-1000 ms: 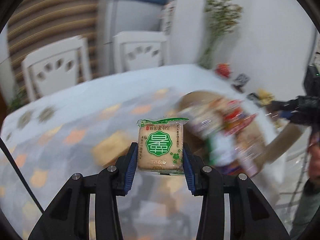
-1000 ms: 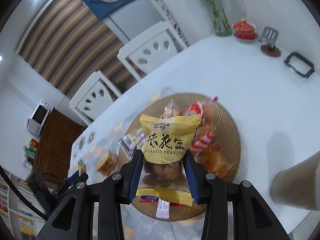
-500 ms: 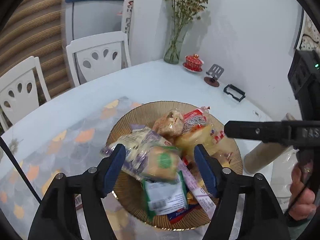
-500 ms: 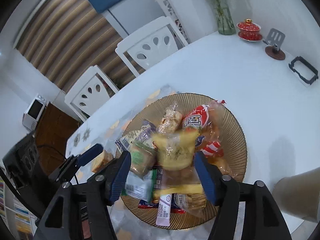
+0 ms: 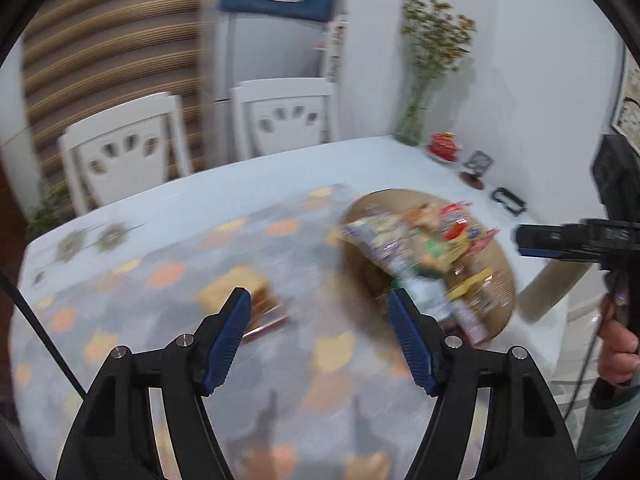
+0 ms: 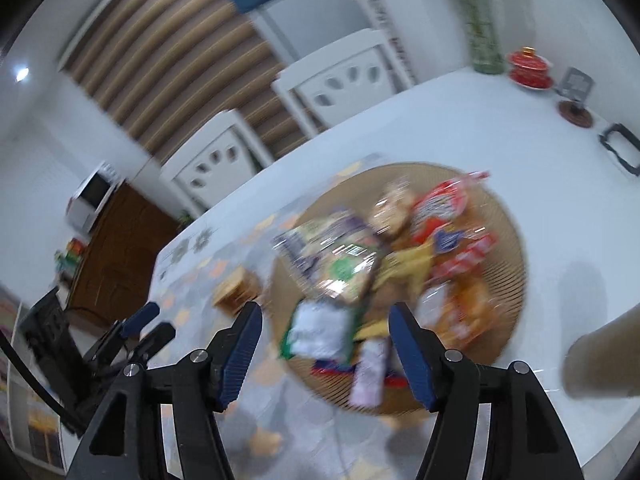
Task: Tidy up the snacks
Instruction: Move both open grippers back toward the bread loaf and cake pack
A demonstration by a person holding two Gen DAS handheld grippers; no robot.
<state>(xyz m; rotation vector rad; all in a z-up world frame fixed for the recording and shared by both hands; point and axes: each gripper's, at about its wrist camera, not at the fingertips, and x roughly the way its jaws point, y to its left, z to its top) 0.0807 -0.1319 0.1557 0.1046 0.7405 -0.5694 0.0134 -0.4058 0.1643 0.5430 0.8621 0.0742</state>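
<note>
Now between picks: left gripper (image 5: pixel 319 334) and right gripper (image 6: pixel 322 344) jaws both open, empty. Next I reach for packet (image 5: pixel 240 296) left on desk (image 5: pixel 192 208), carry it to basket (image 6: pixel 508 280).

Free tabletop (image 5: pixel 168 216) is seen to the left of the woven tray (image 6: pixel 504 216), where the patterned cloth (image 5: pixel 120 320) is interrupted by only 1 tan packet (image 5: pixel 234 286), near the left gripper (image 5: pixel 320 320). The tray is heaped with snack packets (image 6: pixel 348 268), so no bare room is left inside it except along its right rim. Open white surface is found far and right of the tray. The far right corner is blocked by a vase (image 5: pixel 412 124), a red lidded cup (image 6: pixel 528 66), a small stand (image 6: pixel 576 88) and a black frame (image 6: pixel 622 148). The far edge is closed off by 2 white chairs (image 5: pixel 120 152).
</note>
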